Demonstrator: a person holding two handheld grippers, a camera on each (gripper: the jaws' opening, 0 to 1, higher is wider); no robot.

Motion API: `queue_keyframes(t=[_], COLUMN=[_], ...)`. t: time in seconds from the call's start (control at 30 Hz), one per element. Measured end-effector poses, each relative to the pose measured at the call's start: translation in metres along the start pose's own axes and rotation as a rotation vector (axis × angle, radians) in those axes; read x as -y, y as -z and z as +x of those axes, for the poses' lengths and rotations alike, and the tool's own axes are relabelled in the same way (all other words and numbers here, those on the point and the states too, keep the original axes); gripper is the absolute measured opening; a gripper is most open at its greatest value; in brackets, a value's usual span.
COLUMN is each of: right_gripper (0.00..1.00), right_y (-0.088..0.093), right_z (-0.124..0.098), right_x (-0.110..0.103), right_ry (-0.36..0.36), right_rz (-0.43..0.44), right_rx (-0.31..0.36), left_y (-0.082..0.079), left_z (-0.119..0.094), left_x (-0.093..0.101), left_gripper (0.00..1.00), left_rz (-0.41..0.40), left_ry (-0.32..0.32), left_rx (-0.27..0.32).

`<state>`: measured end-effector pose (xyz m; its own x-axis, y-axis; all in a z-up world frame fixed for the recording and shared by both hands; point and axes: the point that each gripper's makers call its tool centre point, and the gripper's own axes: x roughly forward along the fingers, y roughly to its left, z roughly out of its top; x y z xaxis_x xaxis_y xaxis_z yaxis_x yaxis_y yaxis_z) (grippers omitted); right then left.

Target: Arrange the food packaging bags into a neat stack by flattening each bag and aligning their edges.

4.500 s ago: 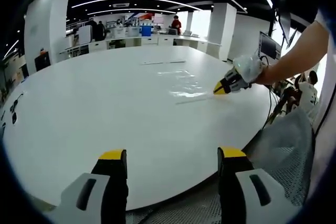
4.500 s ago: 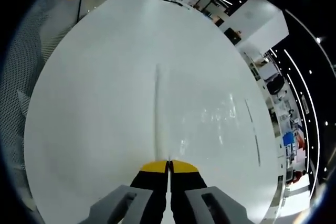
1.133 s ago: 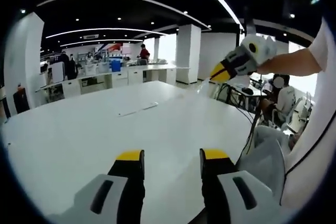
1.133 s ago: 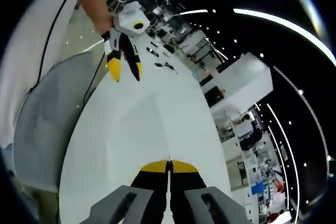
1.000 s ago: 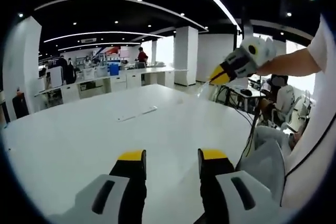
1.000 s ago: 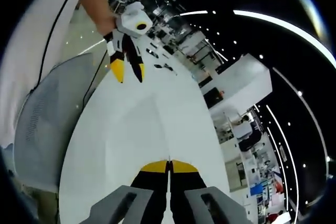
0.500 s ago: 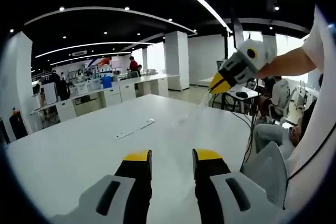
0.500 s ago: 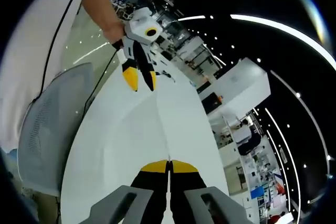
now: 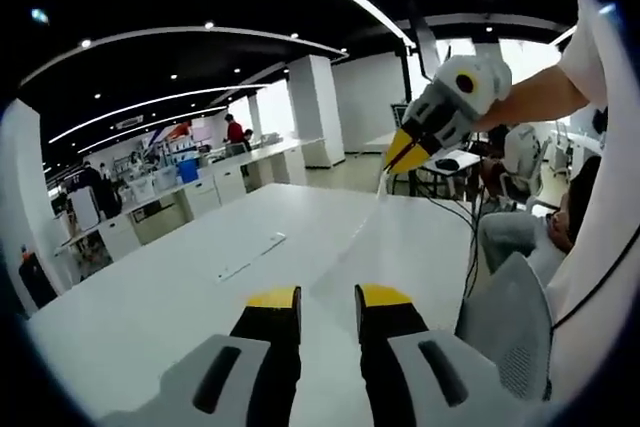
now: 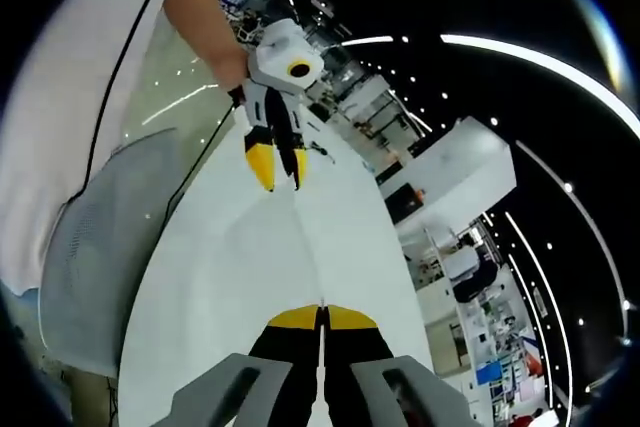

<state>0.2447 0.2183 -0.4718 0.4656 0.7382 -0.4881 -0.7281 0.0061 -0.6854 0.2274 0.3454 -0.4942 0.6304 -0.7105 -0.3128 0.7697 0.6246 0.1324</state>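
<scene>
We hold a clear food packaging bag (image 9: 362,247) up off the white tabletop (image 9: 170,287), stretched between our two tongs. The right tongs (image 9: 395,155) are clamped together on one end of it, raised high near the person's forearm (image 9: 540,97); in the right gripper view those jaws meet with the thin film edge running straight out from their tips. The left tongs (image 9: 327,297) stand a little apart, with the lower end of the bag lying in the gap between them; we cannot tell from either view whether they have actually bitten on the film yet. In the right gripper view the left tongs (image 10: 279,169) sit at the far end of the film line. The bag's long axis runs from one pair of tongs to the other, sloping upward from left to right, and it hangs nearly edge-on and taut, so it reads as little more than a faint sheen. To do this step well, we judge that we should close the left jaws squarely on the corner, keep an even, gentle pull so the film stays flat without tearing, then lower both ends together. More flat strips (image 9: 250,255), possibly other bags, lie farther off on the tabletop.
</scene>
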Motion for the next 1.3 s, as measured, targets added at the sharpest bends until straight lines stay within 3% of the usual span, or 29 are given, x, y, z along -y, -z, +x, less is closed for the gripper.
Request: queue_keyframes(t=[0.57, 0.8, 1.3], right_gripper=[0.0, 0.0, 0.0], right_y=[0.005, 0.008, 0.007], right_z=[-0.002, -0.003, -0.004], right_x=[-0.002, -0.002, 0.0], right_ry=[0.003, 0.004, 0.007], right_rz=[0.008, 0.012, 0.007], right_rx=[-0.008, -0.014, -0.015], left_y=[-0.006, -0.002, 0.004], left_z=[0.0, 0.001, 0.005], left_x=[0.01, 0.015, 0.026], left_gripper=[0.08, 0.03, 0.02], left_rz=[0.059, 0.071, 0.122], left_ry=[0.049, 0.072, 0.108], left_rx=[-0.017, -0.037, -0.078])
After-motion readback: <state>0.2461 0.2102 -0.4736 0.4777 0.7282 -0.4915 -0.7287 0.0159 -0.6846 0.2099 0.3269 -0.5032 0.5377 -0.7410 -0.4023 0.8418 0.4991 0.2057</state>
